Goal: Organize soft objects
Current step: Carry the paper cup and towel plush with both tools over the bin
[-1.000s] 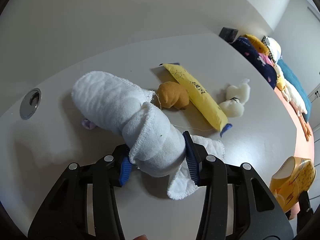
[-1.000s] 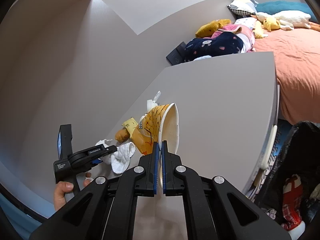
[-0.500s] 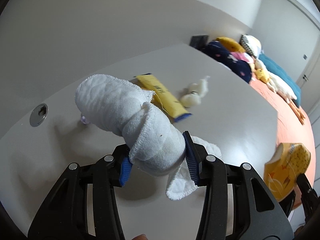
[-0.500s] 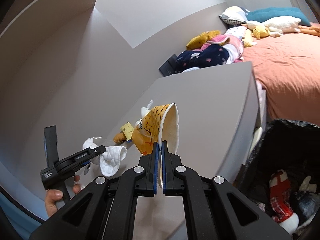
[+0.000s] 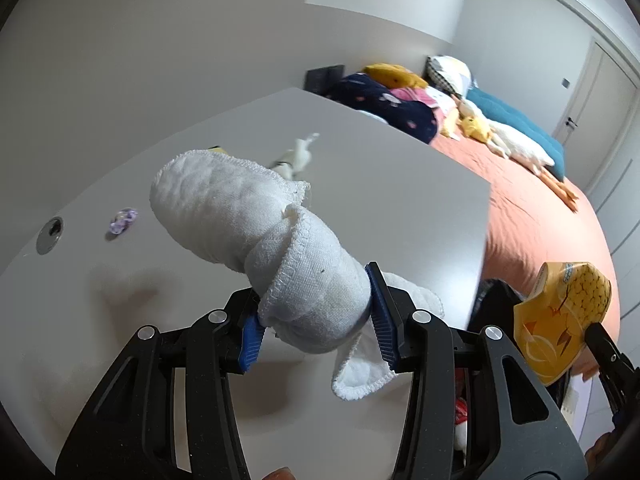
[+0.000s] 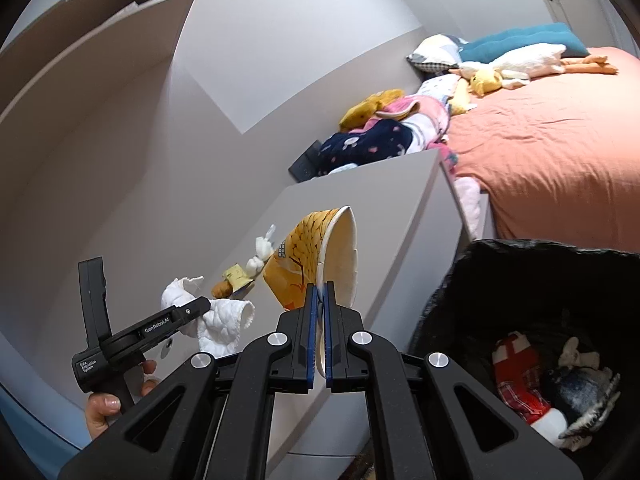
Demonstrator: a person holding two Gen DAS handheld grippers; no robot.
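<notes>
Our left gripper [image 5: 316, 320] pinches the rolled white cloth [image 5: 256, 232] above the desk [image 5: 400, 208]; small toys [image 6: 262, 254] remain there; our right gripper [image 6: 319, 336] clamps the yellow paper bowl [image 6: 316, 256]; the black bin [image 6: 520, 280] already holds toys.

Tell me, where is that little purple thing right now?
In the left wrist view, the small purple object lies on the grey tabletop, at the left, between the round metal grommet and the rolled white cloth.
</notes>
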